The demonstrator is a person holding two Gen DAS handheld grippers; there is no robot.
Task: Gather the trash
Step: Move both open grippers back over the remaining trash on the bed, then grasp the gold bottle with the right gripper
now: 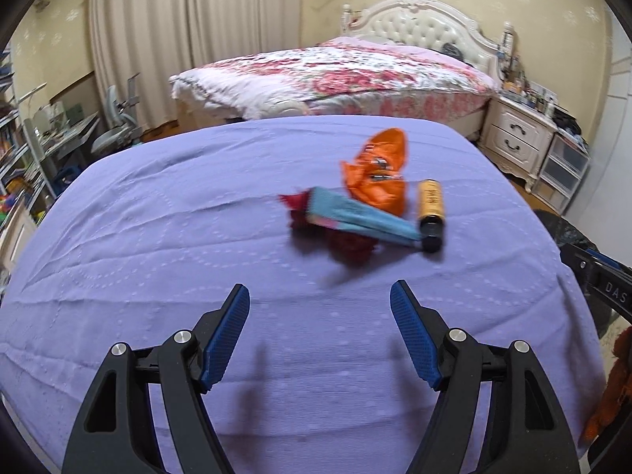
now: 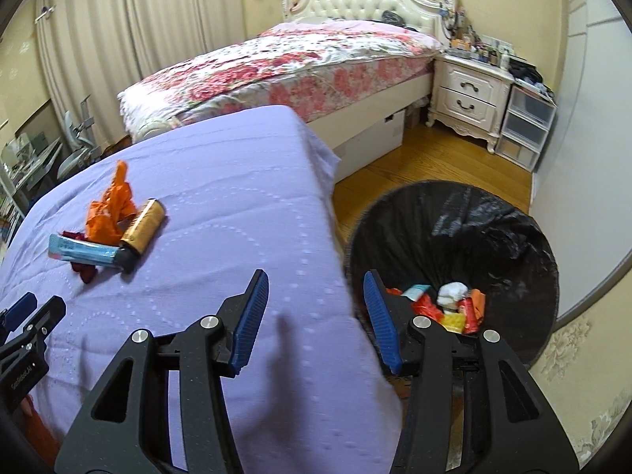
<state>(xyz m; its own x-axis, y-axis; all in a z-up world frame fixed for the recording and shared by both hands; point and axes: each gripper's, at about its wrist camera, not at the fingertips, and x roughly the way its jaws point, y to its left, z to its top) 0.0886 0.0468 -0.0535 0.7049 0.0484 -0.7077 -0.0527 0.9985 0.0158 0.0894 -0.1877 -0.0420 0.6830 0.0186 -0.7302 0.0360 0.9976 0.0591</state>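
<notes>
I see the bench [image 1: 158, 237] under a lilac cloth. Beside its edge on the floor stands the black-lined bin [image 2: 493, 229], wrappers at its bottom. The trash lies clustered on the cloth: orange wrapper [image 1: 377, 173], blue packet [image 1: 355, 217], gold tube [image 1: 431, 207], red scrap [image 1: 347, 247]. Left hand-held gripper [image 1: 320, 300]: jaws spread, nothing between. Right hand-held gripper [image 2: 316, 288]: jaws apart, nothing between.
</notes>
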